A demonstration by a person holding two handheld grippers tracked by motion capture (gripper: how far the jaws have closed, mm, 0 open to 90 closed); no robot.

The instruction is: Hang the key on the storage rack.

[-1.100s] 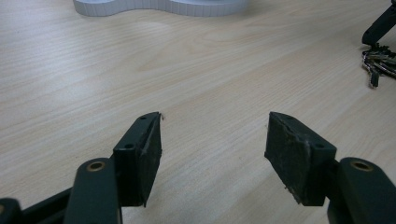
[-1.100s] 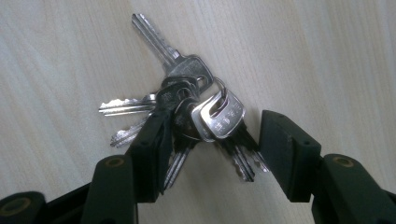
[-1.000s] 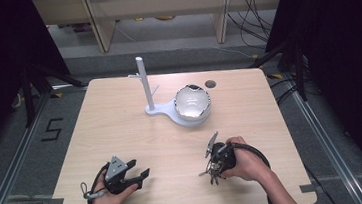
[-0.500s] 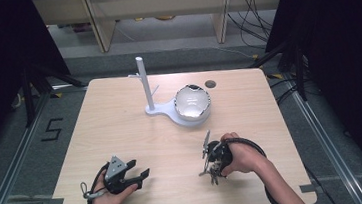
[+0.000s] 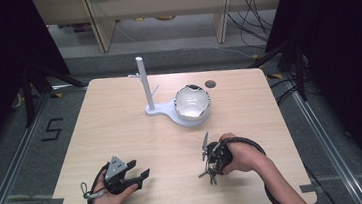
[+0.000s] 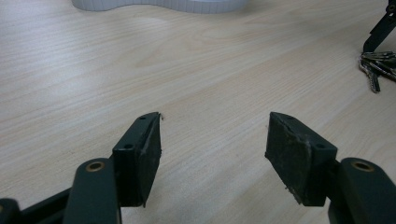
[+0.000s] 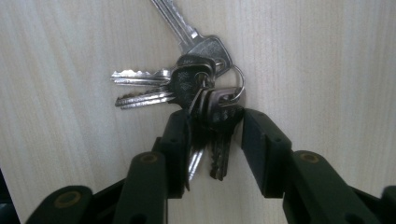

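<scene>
Right gripper [image 7: 212, 128] points down at the table [image 5: 120, 123], jaws closed in around a bunch of keys [image 7: 196, 88]; dark key heads sit pinched between the two pads, ring and silver blades fan out beyond the tips, keys lying on the wood; in the high view the same gripper [image 5: 209, 160] is at the near right part of the table, held by the person's right hand [image 5: 239, 155], keys [image 5: 211, 172] at its tip near the front edge; cable loops around the wrist. Left gripper [image 6: 212, 140] has jaws spread wide, nothing between them, bare wood under the pads; in the high view it [image 5: 134, 173] rests low at the near left, held by the left hand [image 5: 109, 197], well apart from the keys; its view catches the keys [image 6: 377, 67] far off at right. White stand with upright post [image 5: 143, 83] and a shiny round bowl-like piece [image 5: 193, 102] sit at table centre toward the far side, well apart from both grippers; small dark round hole [image 5: 210, 84] just behind the bowl.
</scene>
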